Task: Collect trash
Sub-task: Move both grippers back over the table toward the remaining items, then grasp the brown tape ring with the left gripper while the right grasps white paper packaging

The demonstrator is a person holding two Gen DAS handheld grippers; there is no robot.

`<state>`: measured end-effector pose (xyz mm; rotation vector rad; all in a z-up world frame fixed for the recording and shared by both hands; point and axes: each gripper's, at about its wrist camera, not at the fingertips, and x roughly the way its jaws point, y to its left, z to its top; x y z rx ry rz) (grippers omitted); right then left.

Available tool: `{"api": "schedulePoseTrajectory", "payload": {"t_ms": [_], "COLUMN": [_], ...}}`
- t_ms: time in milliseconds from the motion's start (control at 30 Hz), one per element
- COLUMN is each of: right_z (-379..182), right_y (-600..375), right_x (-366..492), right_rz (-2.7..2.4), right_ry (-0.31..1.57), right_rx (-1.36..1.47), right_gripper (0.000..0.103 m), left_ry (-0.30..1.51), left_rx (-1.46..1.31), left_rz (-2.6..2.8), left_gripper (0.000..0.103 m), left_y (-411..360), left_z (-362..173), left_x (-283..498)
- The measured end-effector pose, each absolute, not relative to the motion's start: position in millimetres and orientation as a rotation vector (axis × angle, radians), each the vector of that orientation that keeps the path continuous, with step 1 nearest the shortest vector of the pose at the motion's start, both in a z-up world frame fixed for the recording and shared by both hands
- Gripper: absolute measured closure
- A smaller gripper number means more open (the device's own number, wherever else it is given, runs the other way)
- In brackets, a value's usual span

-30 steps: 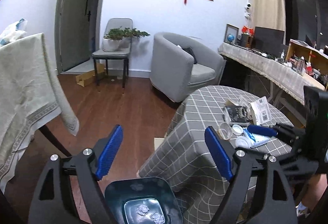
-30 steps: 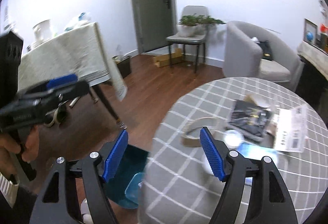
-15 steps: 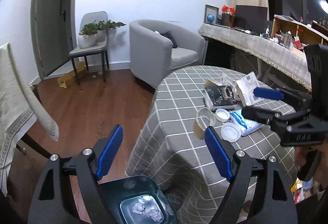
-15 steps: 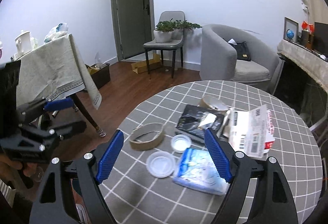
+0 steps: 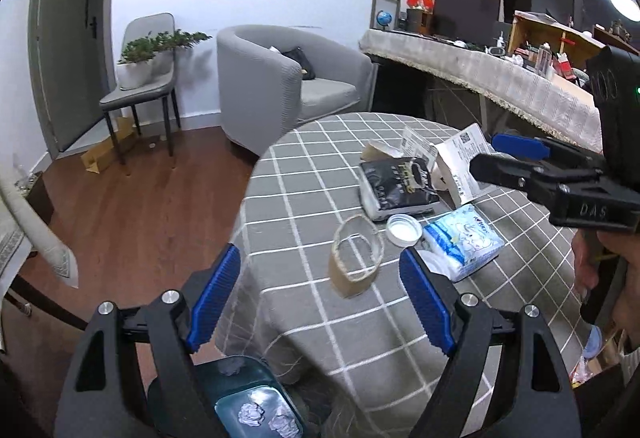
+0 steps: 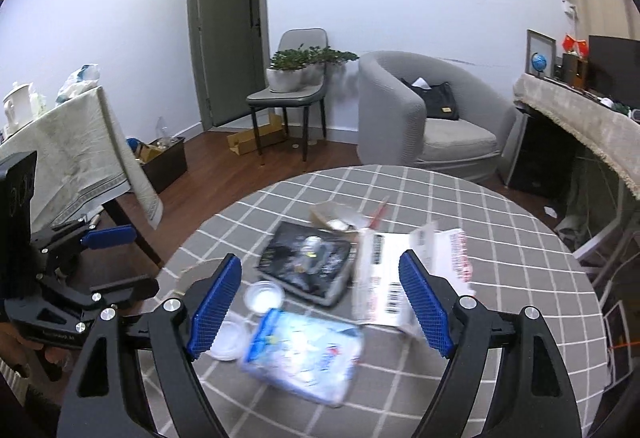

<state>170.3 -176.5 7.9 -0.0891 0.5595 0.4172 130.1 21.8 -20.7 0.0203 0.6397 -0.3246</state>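
Note:
Trash lies on the round checked table (image 5: pixel 304 173): a brown tape roll (image 5: pixel 356 258), a white lid (image 5: pixel 404 229), a blue-and-white packet (image 5: pixel 464 242), a black packet (image 5: pixel 396 185) and a white printed mailer (image 5: pixel 460 161). My left gripper (image 5: pixel 320 278) hangs open over the table's near edge, just short of the tape roll. Below it stands a dark teal bin (image 5: pixel 256 410) with crumpled scraps inside. My right gripper (image 6: pixel 320 278) is open above the blue packet (image 6: pixel 304 350) and the black packet (image 6: pixel 308 262), holding nothing. A clear lid (image 6: pixel 228 338) lies by its left finger.
A grey armchair (image 5: pixel 288 85) and a chair with potted plants (image 5: pixel 140 93) stand behind the table. A long draped counter (image 5: pixel 500 85) runs along the right. A cloth-covered table (image 6: pixel 68 149) and a dark floor box (image 6: pixel 164 161) stand at the left.
Both grippers have swung in over the round table. The trash now sits closer and more central in both views. The right jaws stand slightly wider than a second ago.

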Motion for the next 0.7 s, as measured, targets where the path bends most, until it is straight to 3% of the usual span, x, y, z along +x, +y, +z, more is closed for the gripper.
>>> {"api": "schedulePoseTrajectory", "payload": {"t_ms": [233,600,700], "right_z": [3.5,-3.8,-8.8], "right_y": [-203.2,-226.8,-226.3], "right_x": [187.8,215.0,222.5], "right_rz": [0.373,0.350,0.354], "right_ry": [0.578,0.631,0.661], "right_rx": [-0.079,-0.009,-0.007], "right_gripper": [0.021,0.021,0.035], "left_ry": [0.669,0.683,0.689], "left_rx": [0.077,0.061,0.052], "left_rz": [-0.366,-0.384,-0.387], "left_gripper": [0.020,0.035,0.038], "left_y": [-3.1,-5.2,-4.0], "left_z": [-34.1,-45.1,-45.8], "left_x": [147.3,167.4,171.9]}}
